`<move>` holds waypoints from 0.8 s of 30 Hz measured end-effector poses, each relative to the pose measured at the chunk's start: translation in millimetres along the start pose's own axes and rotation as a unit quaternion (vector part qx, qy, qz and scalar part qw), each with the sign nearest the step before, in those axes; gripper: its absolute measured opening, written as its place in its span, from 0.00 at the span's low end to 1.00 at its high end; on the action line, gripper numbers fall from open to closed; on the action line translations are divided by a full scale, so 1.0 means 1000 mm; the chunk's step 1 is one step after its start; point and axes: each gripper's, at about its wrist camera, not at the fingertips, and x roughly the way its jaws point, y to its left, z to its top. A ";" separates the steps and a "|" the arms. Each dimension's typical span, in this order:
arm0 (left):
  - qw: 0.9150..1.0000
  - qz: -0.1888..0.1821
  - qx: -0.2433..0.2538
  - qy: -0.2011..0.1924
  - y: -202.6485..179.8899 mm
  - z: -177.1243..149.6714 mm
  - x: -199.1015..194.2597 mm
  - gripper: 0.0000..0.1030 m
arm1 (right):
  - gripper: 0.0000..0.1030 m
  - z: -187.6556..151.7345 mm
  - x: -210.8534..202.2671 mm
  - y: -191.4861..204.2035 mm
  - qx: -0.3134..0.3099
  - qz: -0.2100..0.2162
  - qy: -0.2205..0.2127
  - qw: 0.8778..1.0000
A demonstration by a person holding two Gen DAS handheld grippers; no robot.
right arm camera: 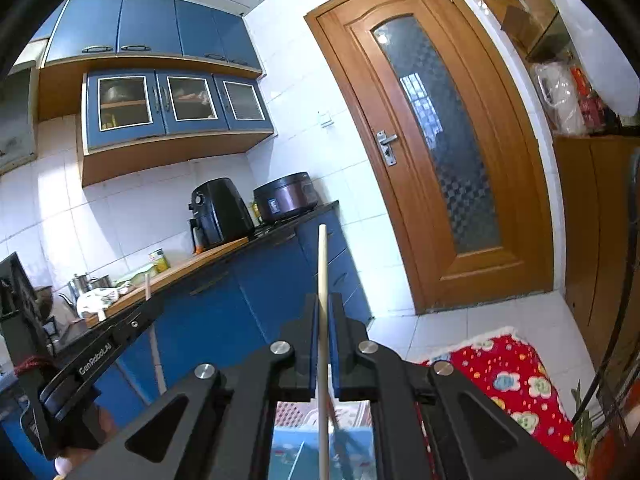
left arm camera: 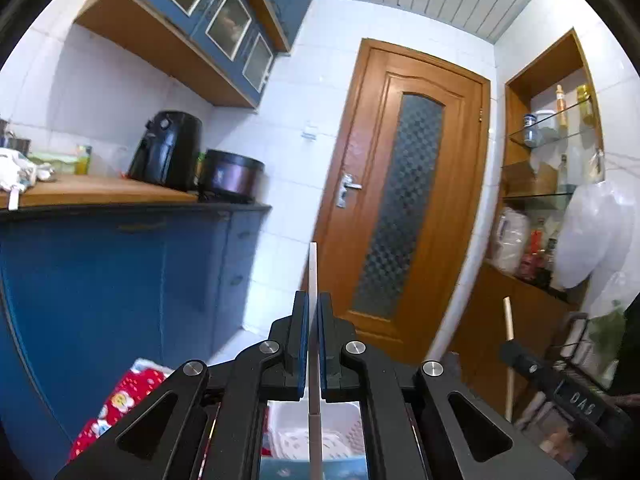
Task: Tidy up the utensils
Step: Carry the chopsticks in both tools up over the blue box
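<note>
You hold each claw, left (left arm camera: 313, 312) and right (right arm camera: 323, 312), pinching one upright chopstick (left arm camera: 313, 276), likely to drop them tip-down into the basket (left arm camera: 294, 432).

Home kitchen: blue cabinets (right arm camera: 168, 104), air fryer (right arm camera: 218, 210), rice cooker (right arm camera: 286, 196), wooden door (right arm camera: 436, 136)

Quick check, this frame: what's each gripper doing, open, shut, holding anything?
Left gripper: closed on a thin grey-white utensil handle, held upright.
Right gripper: closed on a pale wooden stick, likely a chopstick, pointing up.
</note>
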 end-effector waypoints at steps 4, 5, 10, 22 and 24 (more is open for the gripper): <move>1.000 0.017 0.006 -0.011 0.004 -0.010 0.010 0.04 | 0.06 -0.006 0.013 -0.001 -0.012 -0.010 -0.014 1.000; 1.000 0.020 0.009 -0.012 0.005 -0.012 0.011 0.04 | 0.06 -0.009 0.015 -0.003 -0.012 -0.011 -0.018 1.000; 0.999 0.029 0.020 -0.014 0.005 -0.024 0.016 0.04 | 0.06 -0.018 0.024 -0.003 -0.025 -0.016 -0.031 0.999; 0.999 0.029 0.027 0.002 0.007 -0.040 0.026 0.04 | 0.06 -0.040 0.032 0.000 -0.070 -0.032 -0.019 0.997; 0.999 0.030 0.029 0.000 0.006 -0.042 0.025 0.04 | 0.06 -0.038 0.032 -0.001 -0.067 -0.034 -0.024 0.997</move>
